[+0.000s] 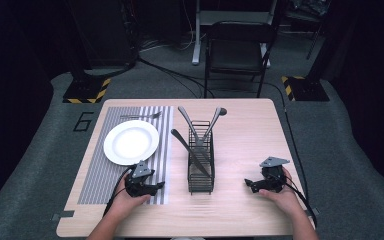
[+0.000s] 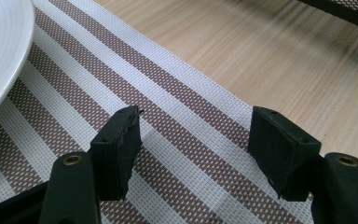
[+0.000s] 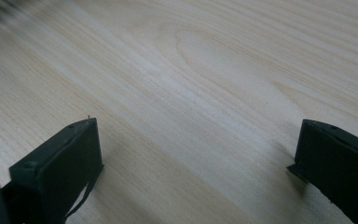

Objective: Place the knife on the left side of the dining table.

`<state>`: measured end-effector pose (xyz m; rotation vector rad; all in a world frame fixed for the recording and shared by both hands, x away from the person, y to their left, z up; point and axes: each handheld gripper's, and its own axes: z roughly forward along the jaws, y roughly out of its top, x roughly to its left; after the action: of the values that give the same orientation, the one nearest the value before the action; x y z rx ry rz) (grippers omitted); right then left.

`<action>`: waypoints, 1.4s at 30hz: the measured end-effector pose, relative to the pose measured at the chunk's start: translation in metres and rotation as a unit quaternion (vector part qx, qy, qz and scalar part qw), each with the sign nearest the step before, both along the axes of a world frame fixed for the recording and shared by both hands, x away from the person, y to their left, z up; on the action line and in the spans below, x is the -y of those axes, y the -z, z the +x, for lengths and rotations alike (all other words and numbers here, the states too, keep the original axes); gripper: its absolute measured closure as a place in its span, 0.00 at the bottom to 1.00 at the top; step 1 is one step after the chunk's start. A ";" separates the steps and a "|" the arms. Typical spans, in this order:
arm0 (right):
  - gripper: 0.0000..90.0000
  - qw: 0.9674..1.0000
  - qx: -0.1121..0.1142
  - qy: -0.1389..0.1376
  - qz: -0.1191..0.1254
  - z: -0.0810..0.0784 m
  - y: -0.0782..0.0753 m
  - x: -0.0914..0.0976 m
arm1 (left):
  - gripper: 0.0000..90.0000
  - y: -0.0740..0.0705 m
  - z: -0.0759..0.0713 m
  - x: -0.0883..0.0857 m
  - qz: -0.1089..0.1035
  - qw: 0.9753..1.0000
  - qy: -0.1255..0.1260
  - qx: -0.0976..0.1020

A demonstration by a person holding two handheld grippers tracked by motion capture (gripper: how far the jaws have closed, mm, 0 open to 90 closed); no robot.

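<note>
**Both grippers idle, cutlery waiting in the caddy**

Nearest the person, the left gripper [image 1: 156, 187] rests on the striped placemat [image 1: 97, 170] at about 7 o'clock on the counter [image 1: 240, 210], its fingers [image 2: 116, 149] spread wide with nothing between them. The right gripper [image 1: 250, 184] sits at 5 o'clock on bare wood, fingers [image 3: 56, 172] likewise wide and empty. Between them, at the centre, stands the black wire caddy [image 1: 200, 165] holding a knife [image 1: 187, 150] and two leaning utensils [image 1: 200, 122]. The white plate [image 1: 131, 142] lies at 10 o'clock, a fork [image 1: 141, 116] beyond it. My judgement: lift one piece by its handle, straight up, steadying the caddy so that it does not tip.
</note>
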<state>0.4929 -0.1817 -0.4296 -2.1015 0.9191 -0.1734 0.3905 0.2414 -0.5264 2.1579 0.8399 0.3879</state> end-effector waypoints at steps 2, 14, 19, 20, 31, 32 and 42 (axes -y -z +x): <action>0.00 1.000 0.000 0.000 0.000 0.000 0.000 0.000 | 0.38 0.000 0.000 0.000 -0.001 1.000 -0.001 0.000; 0.00 1.000 0.000 0.000 0.000 0.000 0.000 0.000 | 0.38 0.000 0.000 0.000 -0.003 1.000 0.001 -0.002; 0.00 1.000 0.000 0.000 0.000 0.000 0.000 0.000 | 0.43 -0.013 -0.003 -0.004 -0.013 1.000 -0.003 -0.004; 0.00 1.000 0.000 0.000 0.000 0.000 0.000 0.000 | 0.46 -0.016 -0.004 -0.005 -0.018 1.000 -0.004 -0.012; 0.00 1.000 0.000 0.000 0.000 0.000 0.000 0.000 | 0.56 -0.039 -0.008 -0.009 -0.062 0.997 -0.030 -0.041; 0.00 1.000 0.001 0.000 0.000 0.000 0.000 0.000 | 0.57 -0.040 -0.008 -0.008 -0.066 0.996 -0.035 -0.048; 0.00 1.000 0.000 0.000 0.000 0.000 0.000 0.000 | 0.55 -0.058 -0.004 -0.009 -0.064 0.996 -0.056 -0.039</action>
<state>0.4929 -0.1817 -0.4296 -2.1012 0.9189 -0.1730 0.3865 0.2508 -0.4686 2.0232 1.0066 0.2986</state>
